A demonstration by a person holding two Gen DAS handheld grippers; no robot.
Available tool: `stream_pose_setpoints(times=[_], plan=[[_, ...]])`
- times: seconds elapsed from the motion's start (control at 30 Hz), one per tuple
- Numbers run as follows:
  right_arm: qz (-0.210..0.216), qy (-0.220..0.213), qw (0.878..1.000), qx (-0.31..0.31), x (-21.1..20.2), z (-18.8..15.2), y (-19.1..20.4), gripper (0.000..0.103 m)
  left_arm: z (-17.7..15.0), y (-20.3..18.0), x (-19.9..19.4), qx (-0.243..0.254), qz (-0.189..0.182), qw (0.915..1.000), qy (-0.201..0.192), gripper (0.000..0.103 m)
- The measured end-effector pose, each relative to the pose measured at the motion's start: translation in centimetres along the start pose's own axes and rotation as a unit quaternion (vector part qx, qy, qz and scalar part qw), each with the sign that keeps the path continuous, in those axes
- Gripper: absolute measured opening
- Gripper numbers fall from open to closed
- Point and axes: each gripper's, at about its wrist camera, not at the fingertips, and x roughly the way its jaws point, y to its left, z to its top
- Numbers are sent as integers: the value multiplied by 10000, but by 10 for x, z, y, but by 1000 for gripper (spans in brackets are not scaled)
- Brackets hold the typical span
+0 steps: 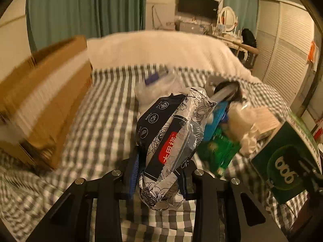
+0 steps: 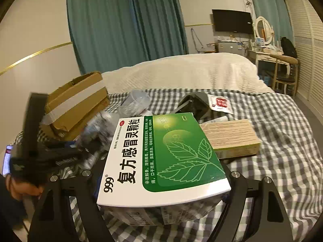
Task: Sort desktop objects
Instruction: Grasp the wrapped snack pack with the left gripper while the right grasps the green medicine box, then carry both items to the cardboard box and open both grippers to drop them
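While both tools are loaded, the left gripper (image 1: 159, 173) clamps a crinkled black-and-white floral plastic pack (image 1: 171, 141) above the checked bedspread (image 1: 97, 121) — apparently bound for the far-left cardboard box (image 1: 44, 100) — and the right gripper (image 2: 161, 189) grips a green-and-white medicine carton (image 2: 161, 157).

Packet (image 1: 171, 141): glossy crinkled plastic film. Medicine box (image 2: 161, 157): smooth glossy card. Carton (image 2: 78, 104): matt brown cardboard. Bedsheet (image 2: 282, 141): checked cloth.

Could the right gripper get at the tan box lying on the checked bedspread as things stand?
Probably not yet: the right gripper is shut on the green medicine box, so its jaws are occupied. The tan box itself lies uncovered just beyond.
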Motion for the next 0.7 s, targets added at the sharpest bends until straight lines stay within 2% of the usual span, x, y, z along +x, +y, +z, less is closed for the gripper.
stream_pose_setpoints(times=[0.13, 0.23, 0.37, 0.5, 0.63, 0.7], plan=[[-141, 1, 9999, 25, -17, 16, 15, 81, 24, 11, -20, -195, -30, 9997, -159, 33], [-209, -55, 9997, -107, -27, 40, 38, 80, 49, 35, -41, -425, 5, 9985, -345, 33], [95, -213, 9997, 58, -33, 90, 71, 81, 81, 76, -73, -644, 189, 9950, -740, 33], [347, -330, 9988, -37, -26, 134, 111, 81, 115, 123, -98, -929, 425, 9885, -1113, 33], [653, -321, 9972, -187, -4, 166, 157, 81, 138, 172, -105, -1066, 815, 9826, -1287, 33], [791, -268, 9960, -325, 15, 181, 183, 81, 141, 194, -98, -1152, 873, 9808, -1311, 33]])
